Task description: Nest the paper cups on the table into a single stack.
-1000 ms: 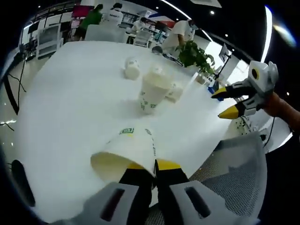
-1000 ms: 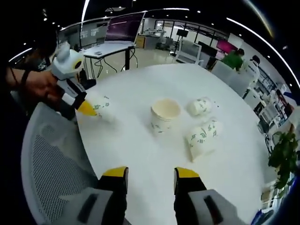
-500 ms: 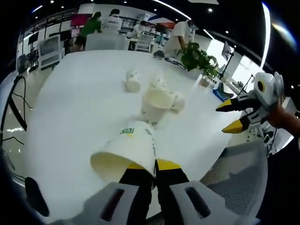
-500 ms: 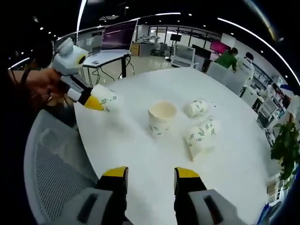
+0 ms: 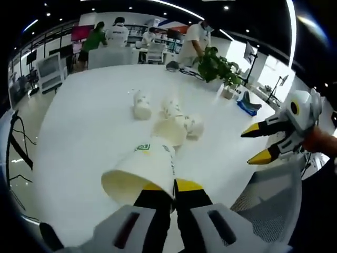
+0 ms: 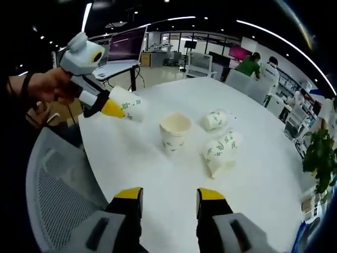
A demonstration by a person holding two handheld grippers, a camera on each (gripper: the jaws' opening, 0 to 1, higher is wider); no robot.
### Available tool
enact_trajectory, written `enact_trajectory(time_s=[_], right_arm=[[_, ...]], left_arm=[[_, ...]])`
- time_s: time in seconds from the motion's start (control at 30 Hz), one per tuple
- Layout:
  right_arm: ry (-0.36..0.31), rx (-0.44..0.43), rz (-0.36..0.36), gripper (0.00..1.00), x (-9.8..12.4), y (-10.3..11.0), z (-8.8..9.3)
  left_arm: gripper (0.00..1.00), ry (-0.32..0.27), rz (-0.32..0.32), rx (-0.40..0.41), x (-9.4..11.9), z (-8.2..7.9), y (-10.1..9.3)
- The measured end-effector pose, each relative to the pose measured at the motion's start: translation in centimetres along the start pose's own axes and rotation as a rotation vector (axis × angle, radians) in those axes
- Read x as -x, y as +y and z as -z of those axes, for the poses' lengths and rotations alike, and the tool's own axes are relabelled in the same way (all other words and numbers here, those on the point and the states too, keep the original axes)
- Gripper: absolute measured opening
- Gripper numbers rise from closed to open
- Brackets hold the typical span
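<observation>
Four paper cups in all: one held cup (image 6: 128, 107) sits clamped by its wall in the left hand-held gripper (image 6: 108, 108), lifted above the desk (image 6: 174, 179). Ahead of the right hand-held gripper (image 6: 169, 201), whose jaws stand apart and empty, an upright cup (image 6: 174, 132) stands, with two tipped cups (image 6: 221, 153) lying just right of it.

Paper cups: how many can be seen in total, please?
4. One held in the left gripper: held cup. One upright cup on the table. Two lying cups: far cup, near cup. Nested cups may be hidden.
</observation>
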State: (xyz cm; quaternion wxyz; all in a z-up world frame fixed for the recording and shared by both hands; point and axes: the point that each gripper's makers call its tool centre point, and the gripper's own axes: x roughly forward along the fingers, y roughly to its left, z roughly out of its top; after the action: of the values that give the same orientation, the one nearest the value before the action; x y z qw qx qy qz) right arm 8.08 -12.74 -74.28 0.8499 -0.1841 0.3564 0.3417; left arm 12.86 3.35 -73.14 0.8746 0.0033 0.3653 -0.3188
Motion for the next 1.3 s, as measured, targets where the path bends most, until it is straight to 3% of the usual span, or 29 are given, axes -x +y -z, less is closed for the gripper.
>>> enact_trajectory(time_s=[0.37, 0.5, 0.73, 1.0, 1.3], right_arm=[[-0.035, -0.040, 0.035, 0.48, 1.0, -0.3, -0.3], [-0.089, -0.062, 0.065, 0.54, 1.8, -0.7, -1.1], [-0.164, -0.107, 0.092, 0.65, 2.0, -1.2, -1.7], [-0.122, -0.085, 0.084, 0.64, 1.4, -0.7, -0.7], [-0.100, -0.037, 0.087, 0.64, 1.1, -0.7, -0.9]], left_arm=[[0.00, 0.011, -0.001, -0.123, -0.5, -3.7, -0.2], [0.00, 0.043, 0.013, -0.185, -1.0, -4.5, -0.5], [0.00, 0.130, 0.039, -0.301, -2.4, -4.9, -0.8], [0.00, 0.212, 0.038, -0.369, -4.2, -5.4, -0.7], [0.00, 0.317, 0.025, -0.450, -5.2, -4.3, -1.0]])
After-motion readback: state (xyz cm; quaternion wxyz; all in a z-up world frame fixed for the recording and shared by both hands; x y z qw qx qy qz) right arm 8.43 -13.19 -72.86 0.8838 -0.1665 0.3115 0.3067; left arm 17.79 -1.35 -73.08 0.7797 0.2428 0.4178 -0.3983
